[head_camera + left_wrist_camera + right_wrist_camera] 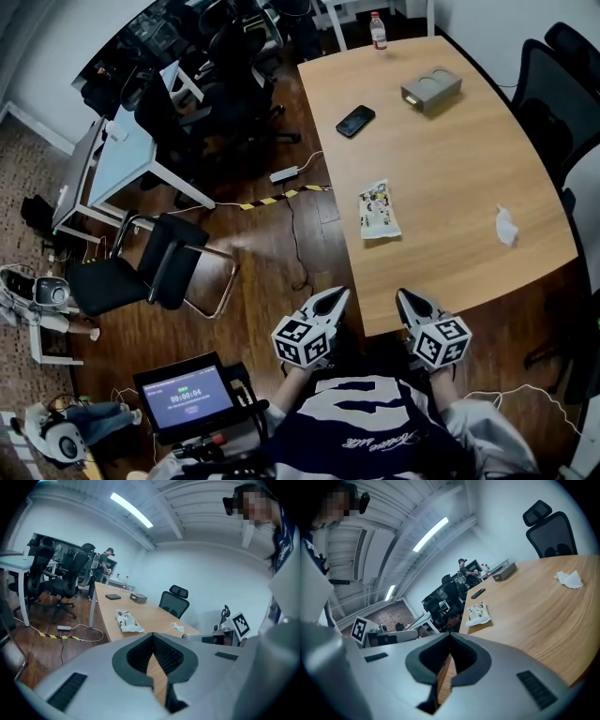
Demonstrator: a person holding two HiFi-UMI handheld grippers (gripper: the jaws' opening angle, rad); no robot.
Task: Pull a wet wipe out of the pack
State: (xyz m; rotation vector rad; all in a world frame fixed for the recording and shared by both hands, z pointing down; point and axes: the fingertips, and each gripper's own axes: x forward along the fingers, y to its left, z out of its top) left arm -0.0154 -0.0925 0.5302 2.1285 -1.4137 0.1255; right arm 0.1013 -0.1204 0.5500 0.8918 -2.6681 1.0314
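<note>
left gripper [334, 298] and right gripper [407, 298] hover at the near edge of the bench [450, 169], lower centre of frame, fingers closed together on nothing. wet wipe pack [379, 209] lies flat mid-bench, well apart from both.

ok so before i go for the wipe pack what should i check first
1. Wet wipe pack lies flat on the table, ahead of both grippers: ok.
2. Table between the grippers and the pack is bare, nothing in the way: ok.
3. Left gripper is empty: ok, jaws together on nothing.
4. Right gripper is ready to pinch: not ok, jaws together on nothing; open them first.
5. Pack's flap is open or a wipe tip shows: cannot tell, too small to see.
6. Crumpled white tissue lies apart from the pack, off to its right: ok.
</note>
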